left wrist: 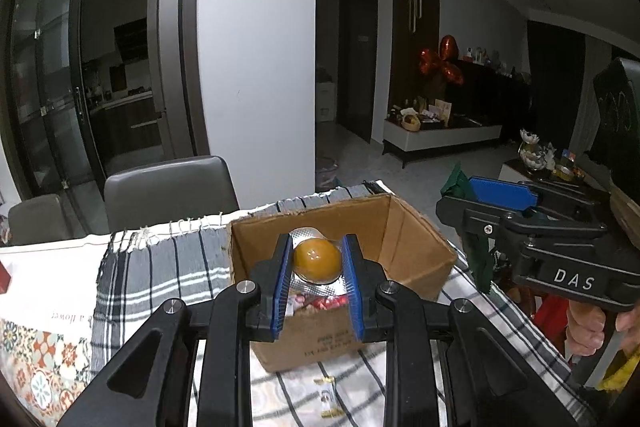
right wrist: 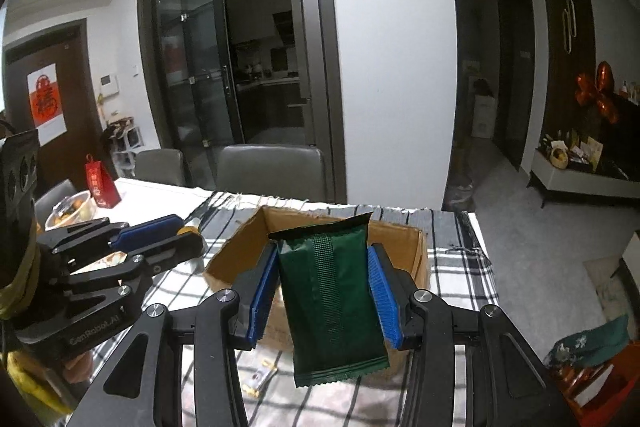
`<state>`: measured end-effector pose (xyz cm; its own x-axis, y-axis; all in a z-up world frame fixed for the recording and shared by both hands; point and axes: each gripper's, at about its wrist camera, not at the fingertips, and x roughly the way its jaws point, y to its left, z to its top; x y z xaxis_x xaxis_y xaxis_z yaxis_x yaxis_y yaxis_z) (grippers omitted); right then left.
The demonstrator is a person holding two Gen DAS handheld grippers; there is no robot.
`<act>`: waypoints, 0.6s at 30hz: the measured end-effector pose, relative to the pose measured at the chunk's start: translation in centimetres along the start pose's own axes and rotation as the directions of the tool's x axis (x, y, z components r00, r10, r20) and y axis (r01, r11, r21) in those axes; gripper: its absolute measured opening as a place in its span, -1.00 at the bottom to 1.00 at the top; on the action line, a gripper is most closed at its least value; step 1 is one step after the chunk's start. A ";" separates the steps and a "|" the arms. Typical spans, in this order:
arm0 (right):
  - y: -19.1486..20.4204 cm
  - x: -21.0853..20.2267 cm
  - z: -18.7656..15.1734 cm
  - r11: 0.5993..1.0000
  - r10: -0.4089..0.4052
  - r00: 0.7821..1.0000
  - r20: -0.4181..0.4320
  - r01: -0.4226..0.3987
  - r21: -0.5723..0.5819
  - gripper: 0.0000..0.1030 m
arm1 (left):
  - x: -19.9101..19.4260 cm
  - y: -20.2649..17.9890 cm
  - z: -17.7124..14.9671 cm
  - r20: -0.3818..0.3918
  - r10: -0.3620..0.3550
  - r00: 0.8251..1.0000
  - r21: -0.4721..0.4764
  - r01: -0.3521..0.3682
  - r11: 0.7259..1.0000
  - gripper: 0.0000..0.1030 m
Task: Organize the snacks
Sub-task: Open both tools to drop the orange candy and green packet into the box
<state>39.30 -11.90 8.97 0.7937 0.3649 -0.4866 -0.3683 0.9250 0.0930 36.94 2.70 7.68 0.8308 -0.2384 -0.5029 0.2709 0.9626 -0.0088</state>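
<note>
My left gripper (left wrist: 317, 261) is shut on an orange jelly cup (left wrist: 317, 259) with a silver foil rim, held above the open cardboard box (left wrist: 416, 247). Red snack wrappers (left wrist: 328, 303) show inside the box below it. My right gripper (right wrist: 323, 281) is shut on a dark green snack packet (right wrist: 330, 297), upright, over the near side of the same cardboard box (right wrist: 404, 233). Each gripper shows in the other's view: the right gripper (left wrist: 476, 203) at the right with the green packet (left wrist: 460, 187) behind its blue pad, the left gripper (right wrist: 188, 233) at the left.
The box sits on a grey-and-white checked cloth (left wrist: 160, 267) over the table. Small wrapped candies (left wrist: 328, 399) lie on the cloth before the box. Grey chairs (left wrist: 168, 187) stand behind the table. A red bag (right wrist: 102, 183) and a food bowl (right wrist: 70, 211) are far left.
</note>
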 end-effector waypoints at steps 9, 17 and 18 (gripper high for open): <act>-0.9 3.7 0.7 1.000 -0.026 0.999 -0.034 0.026 0.013 -0.11 | 4.3 0.6 1.2 -0.053 -0.005 0.999 -0.004 0.004 1.000 -0.49; -1.9 4.0 -0.2 0.997 -0.069 0.996 -0.060 0.070 0.024 0.29 | 4.8 0.2 1.0 -0.057 0.051 0.997 0.001 -0.051 0.999 0.24; -2.0 3.9 -0.4 0.997 -0.069 0.996 -0.062 0.071 0.021 0.29 | 4.5 0.3 0.8 -0.053 0.049 0.997 -0.005 -0.050 0.999 0.25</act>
<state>42.94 -12.42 6.57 0.7859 0.2926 -0.5448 -0.3010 0.9506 0.0764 41.14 1.80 6.12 0.8162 -0.1832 -0.5480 0.2269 0.9738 0.0123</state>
